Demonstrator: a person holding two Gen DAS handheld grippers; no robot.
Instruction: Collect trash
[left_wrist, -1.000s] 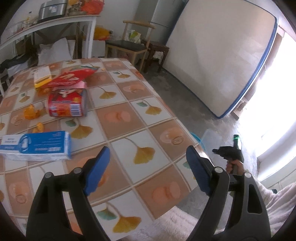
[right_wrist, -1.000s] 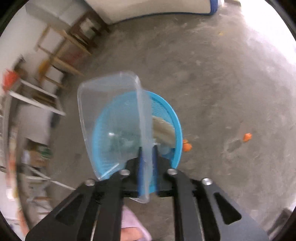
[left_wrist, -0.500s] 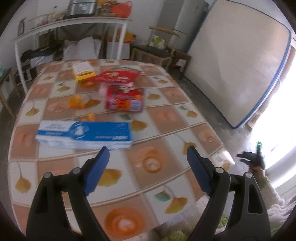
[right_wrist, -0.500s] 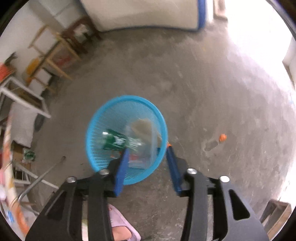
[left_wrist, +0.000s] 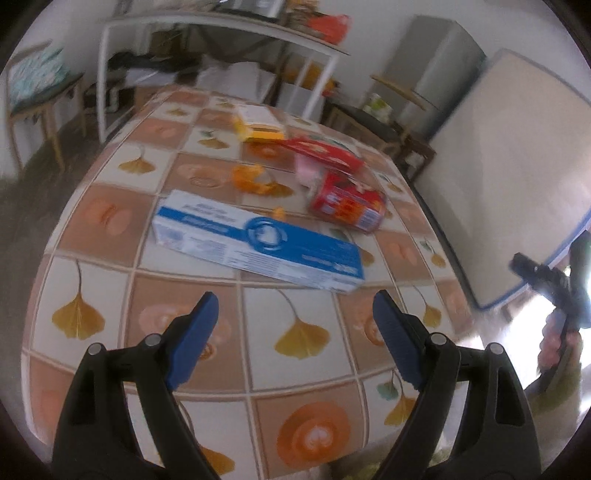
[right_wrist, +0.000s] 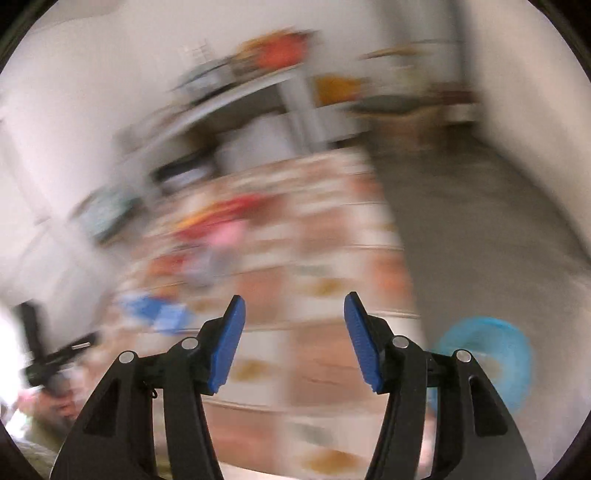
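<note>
My left gripper (left_wrist: 295, 306) is open and empty, above the near part of the tiled table (left_wrist: 303, 373). Just beyond it lies a long blue and white box (left_wrist: 258, 243). Further back lie a red packet (left_wrist: 347, 206), a red flat box (left_wrist: 321, 153), orange peel (left_wrist: 251, 177) and a yellow box (left_wrist: 258, 123). My right gripper (right_wrist: 293, 317) is open and empty, facing the table in a heavily blurred view. The blue trash basket (right_wrist: 491, 365) stands on the floor at its lower right. The blue box (right_wrist: 155, 312) shows as a smear.
A white shelf table (left_wrist: 221, 29) and wooden chairs (left_wrist: 391, 122) stand behind the table. A white mattress (left_wrist: 509, 177) leans on the right wall. The right hand-held gripper shows at the right edge (left_wrist: 554, 284). Grey floor (right_wrist: 480, 240) runs right of the table.
My right gripper let go of the clear plastic container into the blue basket, opened, and swung up towards the table. My left gripper turned left, bringing the blue box closer to centre.
</note>
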